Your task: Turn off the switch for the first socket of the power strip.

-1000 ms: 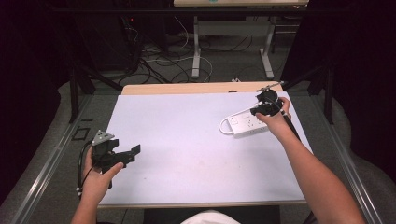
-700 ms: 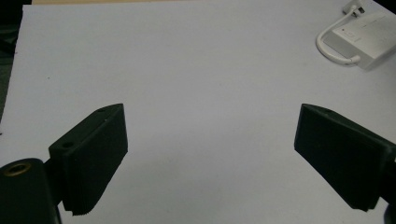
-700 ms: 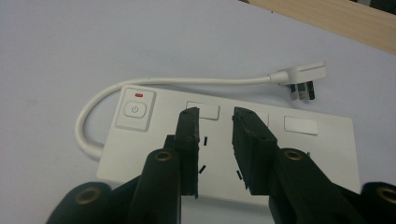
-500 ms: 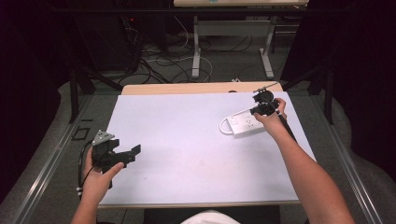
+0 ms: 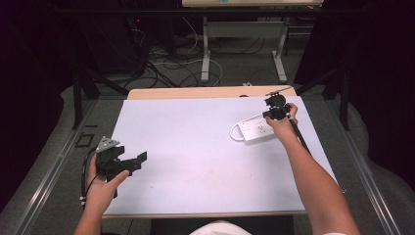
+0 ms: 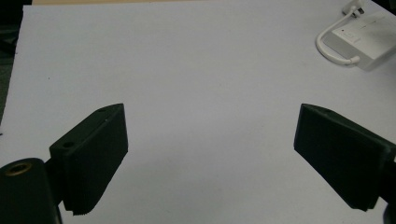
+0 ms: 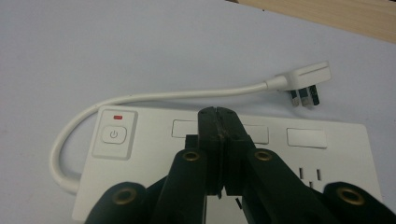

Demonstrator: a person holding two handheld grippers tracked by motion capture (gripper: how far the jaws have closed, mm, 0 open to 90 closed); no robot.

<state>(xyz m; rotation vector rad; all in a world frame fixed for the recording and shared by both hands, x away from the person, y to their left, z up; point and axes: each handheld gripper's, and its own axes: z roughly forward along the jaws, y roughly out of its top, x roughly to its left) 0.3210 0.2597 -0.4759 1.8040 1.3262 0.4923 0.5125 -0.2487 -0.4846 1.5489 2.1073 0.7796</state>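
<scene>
The right gripper (image 7: 218, 112) has just brought its 2 black jaws together, and they now stand pressed against each other with nothing between them, tips poised over the flat white plastic power strip (image 7: 261, 154) in the middle of the right gripper view. Compared with 1 second ago in the high view, that hand has sunk a little toward the strip. A shut tip over the strip's face looks like preparation to press something, perhaps the square power button (image 7: 114, 135) at left centre, which carries a small red mark above it; that is a guess.

In the high view the strip lies at right centre on the pale lavender table sheet (image 5: 195, 147), under the right gripper (image 5: 275, 113). Its short white cord (image 7: 140, 100) loops back to a white 3-pin plug (image 7: 306, 84), lying loose at upper right.

The left gripper (image 5: 134, 164) rests at lower left, jaws spread wide and empty.

No containers are present.
</scene>
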